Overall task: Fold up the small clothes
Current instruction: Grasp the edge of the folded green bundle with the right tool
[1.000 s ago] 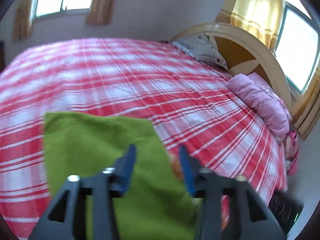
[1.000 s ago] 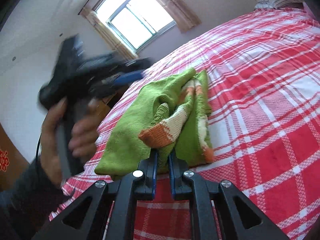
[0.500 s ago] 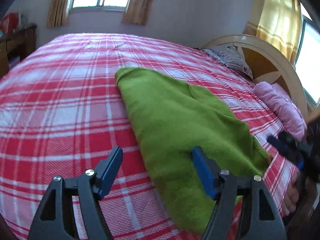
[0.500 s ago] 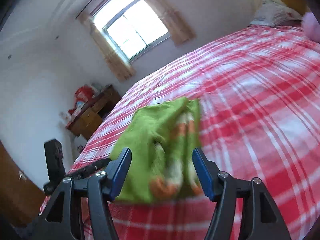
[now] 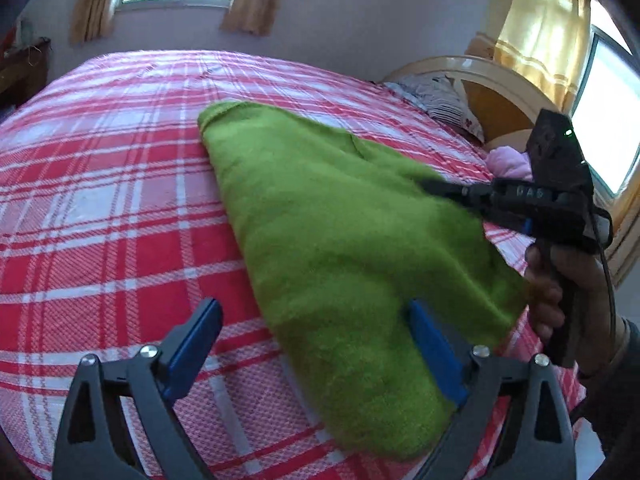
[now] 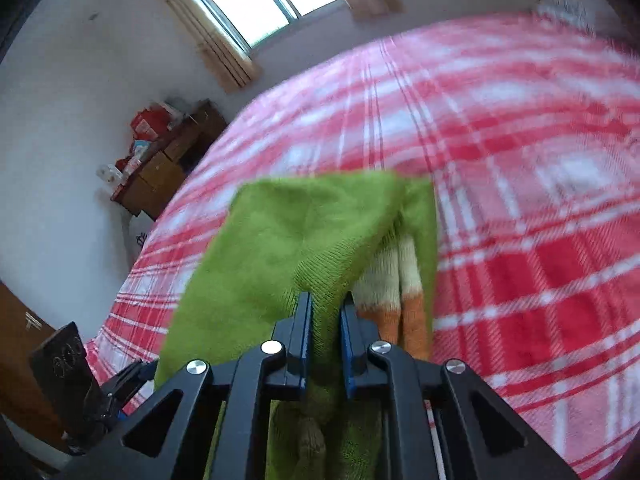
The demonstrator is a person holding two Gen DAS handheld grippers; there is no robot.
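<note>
The right gripper (image 6: 325, 312) is closing, its blue pads already pinching a fold of the green knit garment (image 6: 288, 248), which lifts up into the jaws from the red plaid bed (image 6: 520, 168); orange and cream striped cuffs (image 6: 404, 300) show just right of the jaws. The left gripper (image 5: 312, 340) hangs over the near end of the same garment (image 5: 340, 240), its jaws opening wide; the cloth lies under and between them, with neither pad pressing it. A hand (image 5: 560, 280) holds the other tool to its right.
</note>
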